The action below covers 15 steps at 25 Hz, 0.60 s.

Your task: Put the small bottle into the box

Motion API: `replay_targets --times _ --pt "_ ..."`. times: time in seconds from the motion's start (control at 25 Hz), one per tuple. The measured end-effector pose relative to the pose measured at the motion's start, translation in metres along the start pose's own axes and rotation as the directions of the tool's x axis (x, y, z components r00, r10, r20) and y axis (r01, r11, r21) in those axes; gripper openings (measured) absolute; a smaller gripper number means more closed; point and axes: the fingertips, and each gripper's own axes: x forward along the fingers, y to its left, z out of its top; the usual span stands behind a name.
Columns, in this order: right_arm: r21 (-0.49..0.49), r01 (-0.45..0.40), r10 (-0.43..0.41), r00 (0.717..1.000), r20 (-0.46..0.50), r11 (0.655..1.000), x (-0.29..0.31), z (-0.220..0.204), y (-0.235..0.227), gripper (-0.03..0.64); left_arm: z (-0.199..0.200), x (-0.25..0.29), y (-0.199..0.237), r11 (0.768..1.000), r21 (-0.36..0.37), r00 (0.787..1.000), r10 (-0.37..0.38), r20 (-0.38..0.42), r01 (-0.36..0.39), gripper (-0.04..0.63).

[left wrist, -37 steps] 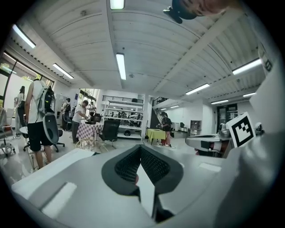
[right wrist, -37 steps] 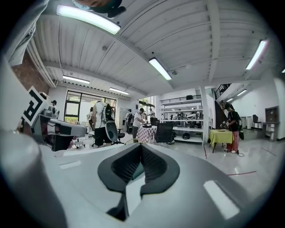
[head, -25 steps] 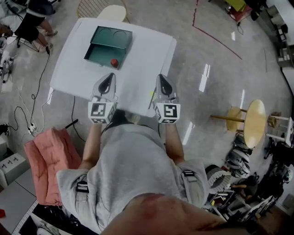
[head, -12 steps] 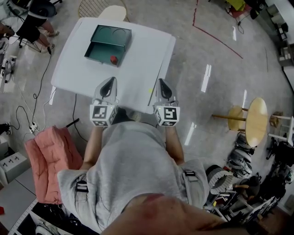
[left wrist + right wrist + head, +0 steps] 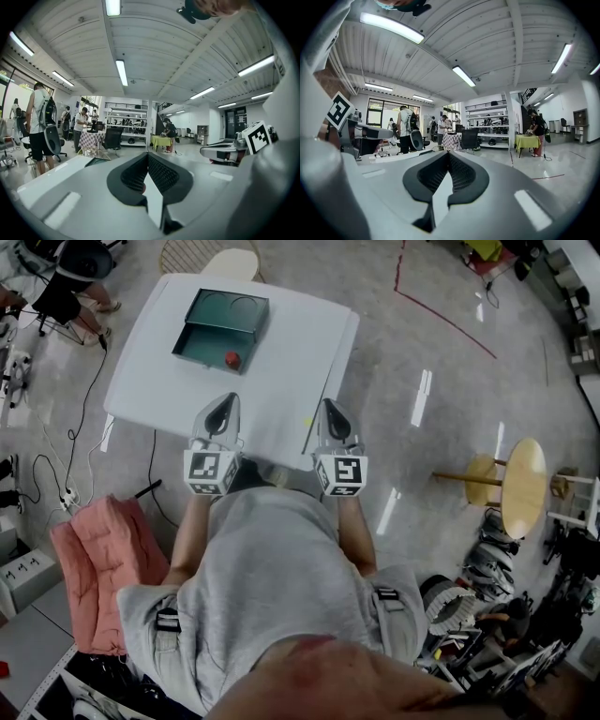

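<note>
left gripper (image 5: 225,401): jaws together, holding nothing, above near edge of white table (image 5: 281,381) | right gripper (image 5: 328,407): likewise | small bottle (image 5: 231,359): red, seemingly inside green box (image 5: 199,341) | cubes (image 5: 210,471): black-white square markers

The white counter (image 5: 281,362) stands on a glossy grey floor (image 5: 441,381), seen at a slant from above. On its far left part lies a dark green box (image 5: 202,341), open. Its far half shows two round recesses and its near half is a shallow tray. A small yellow scrap (image 5: 307,423) lies near the counter's right edge, well apart from the box.
</note>
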Motion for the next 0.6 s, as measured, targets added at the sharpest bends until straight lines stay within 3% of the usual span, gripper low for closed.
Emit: replay_targets --times 0.6 --pt "0.004 0.002 -0.002 1.000 -0.009 1.000 0.0011 -0.0043 0.0034 0.003 -0.0065 0.0007 0.0031 1.000 -0.004 1.000 -0.008 -0.013 0.008 0.012"
